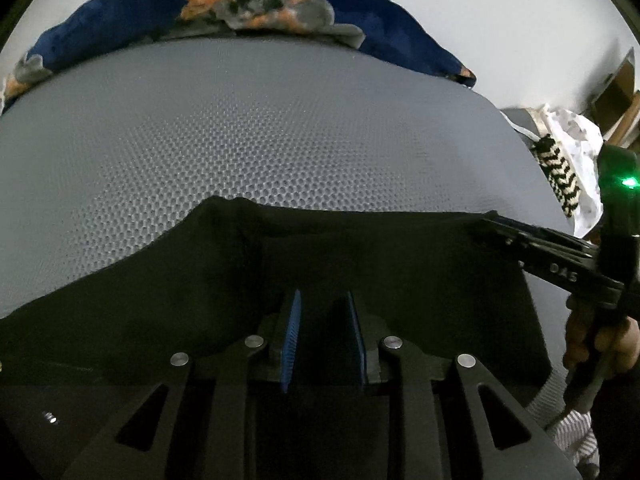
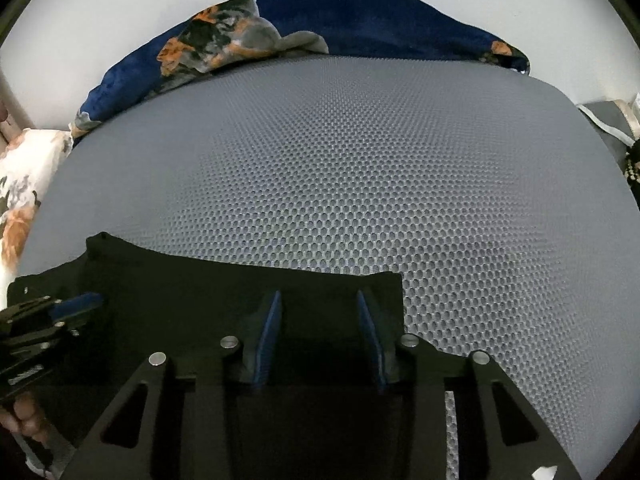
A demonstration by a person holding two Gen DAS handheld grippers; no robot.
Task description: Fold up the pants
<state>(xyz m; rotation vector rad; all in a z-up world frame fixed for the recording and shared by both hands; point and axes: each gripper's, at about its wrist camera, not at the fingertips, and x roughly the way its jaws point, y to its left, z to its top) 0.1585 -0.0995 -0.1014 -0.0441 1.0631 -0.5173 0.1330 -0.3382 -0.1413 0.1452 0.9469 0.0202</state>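
Note:
Black pants [image 1: 304, 256] lie flat on the grey honeycomb mattress [image 1: 240, 128]. In the left wrist view their far edge runs across the middle and slopes down to the left. My left gripper [image 1: 323, 300] hovers over the cloth with its blue-padded jaws apart and nothing between them. My right gripper [image 2: 319, 298] is open over the pants [image 2: 208, 288] near their right end; nothing is held. The right gripper also shows in the left wrist view [image 1: 492, 224] at the pants' far right corner. The left gripper shows at the left of the right wrist view [image 2: 86, 304].
A navy floral blanket [image 1: 256, 4] is bunched along the mattress's far edge by the white wall. A floral pillow [image 2: 20, 200] lies at the left. Clothes and a bag [image 1: 568, 160] sit beyond the mattress's right edge.

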